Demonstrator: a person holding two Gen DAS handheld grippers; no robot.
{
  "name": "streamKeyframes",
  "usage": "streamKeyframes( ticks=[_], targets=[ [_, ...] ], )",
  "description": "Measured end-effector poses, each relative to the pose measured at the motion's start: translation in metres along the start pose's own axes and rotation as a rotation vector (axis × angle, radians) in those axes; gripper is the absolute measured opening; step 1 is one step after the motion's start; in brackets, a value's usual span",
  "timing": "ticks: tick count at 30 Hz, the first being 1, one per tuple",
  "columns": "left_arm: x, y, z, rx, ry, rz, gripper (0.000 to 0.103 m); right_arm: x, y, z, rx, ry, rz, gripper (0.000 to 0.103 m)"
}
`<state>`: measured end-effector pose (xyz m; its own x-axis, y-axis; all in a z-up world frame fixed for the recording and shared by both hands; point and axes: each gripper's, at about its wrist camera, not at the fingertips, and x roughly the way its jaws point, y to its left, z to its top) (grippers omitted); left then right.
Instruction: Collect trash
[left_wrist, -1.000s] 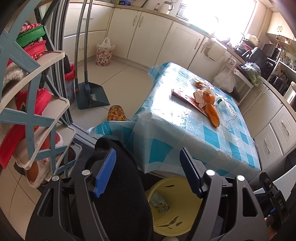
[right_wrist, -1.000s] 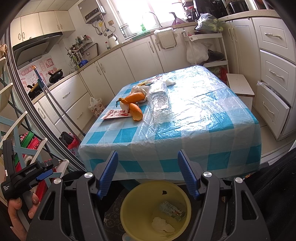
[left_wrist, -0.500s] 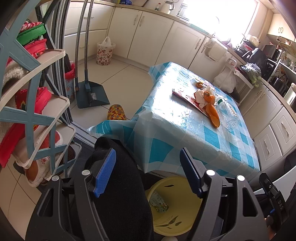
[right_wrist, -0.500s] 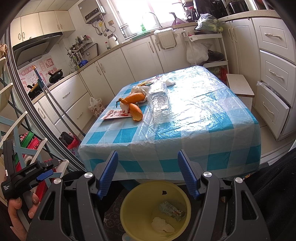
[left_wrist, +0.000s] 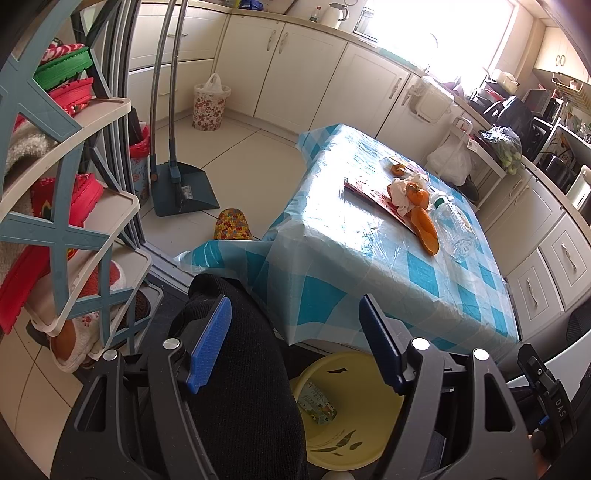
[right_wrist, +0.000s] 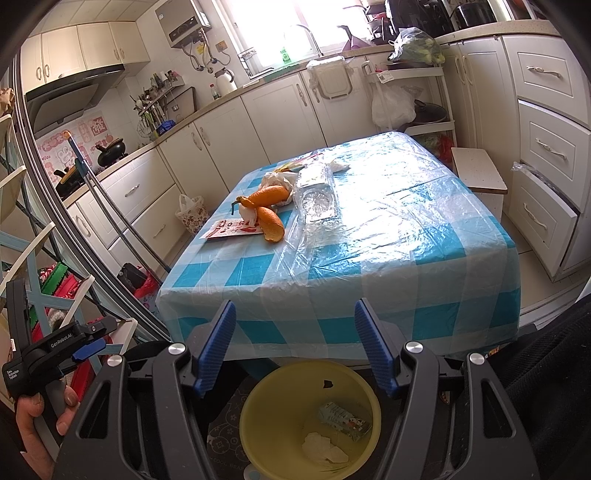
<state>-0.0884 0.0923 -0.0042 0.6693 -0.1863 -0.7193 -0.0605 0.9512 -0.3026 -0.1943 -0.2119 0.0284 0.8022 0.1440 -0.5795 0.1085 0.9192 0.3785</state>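
Nothing has changed: both tools, left (left_wrist: 295, 343) and right (right_wrist: 295, 347), stay open and empty above the bin (right_wrist: 258, 398), peels (right_wrist: 271, 218) still uncollected at frame centre.

Checked-cloth table (right_wrist: 369, 258), orange peels (right_wrist: 271, 218), clear bottle (right_wrist: 317, 192), red leaflet (right_wrist: 231, 227)

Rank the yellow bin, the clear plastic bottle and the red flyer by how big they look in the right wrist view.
1. Yellow bin, by far the largest, though it is nearest the camera.
2. Clear plastic bottle.
3. Red flyer, close to the bottle in apparent size and partly covered by orange peel, so that order is unsure.
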Motion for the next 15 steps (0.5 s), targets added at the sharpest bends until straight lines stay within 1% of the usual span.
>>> streamKeyframes(
  ticks=[15],
  targets=[
    [0.0,0.0008,-0.0005,-0.001,0.0,0.0,0.07,-0.0003,-0.0006,0.0018,0.001,-0.003,-0.001,0.067]
  ],
)
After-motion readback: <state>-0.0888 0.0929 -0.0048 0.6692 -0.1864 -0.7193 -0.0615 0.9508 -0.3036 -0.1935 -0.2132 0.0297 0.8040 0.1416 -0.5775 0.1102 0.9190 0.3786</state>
